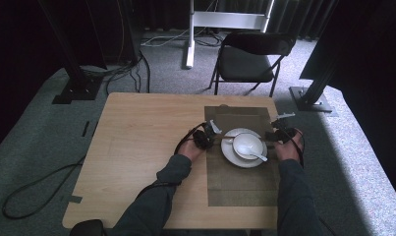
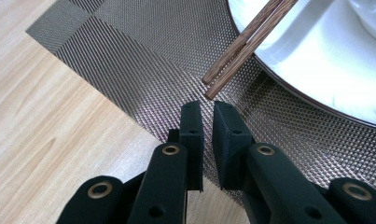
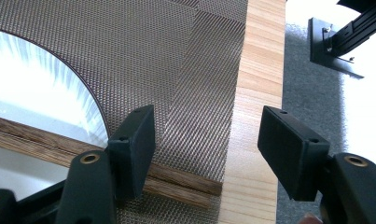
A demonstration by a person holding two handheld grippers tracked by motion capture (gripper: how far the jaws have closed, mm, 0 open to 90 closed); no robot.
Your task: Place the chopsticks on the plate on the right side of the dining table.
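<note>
**Left gripper** (image 2: 207,109): jaws drawn almost together with a narrow slit between them, empty. Directly ahead of the fingertips, near but apart, lie the butt ends of the wooden chopsticks (image 2: 246,44). Their long axis runs away from the jaws and up onto the rim of the white plate (image 2: 316,60), so the pair bridges plate and woven placemat (image 2: 153,56).

**Right gripper** (image 3: 206,121): jaws spread wide, grasping nothing. The opposite ends of the chopsticks rest on the placemat low between the jaws and pass behind one jaw. Their axis lies across the gripper's approach line and stops just short of the table edge (image 3: 260,70).

**Judgement:** the right gripper is better placed; it straddles the pair and need only descend and clamp.
</note>
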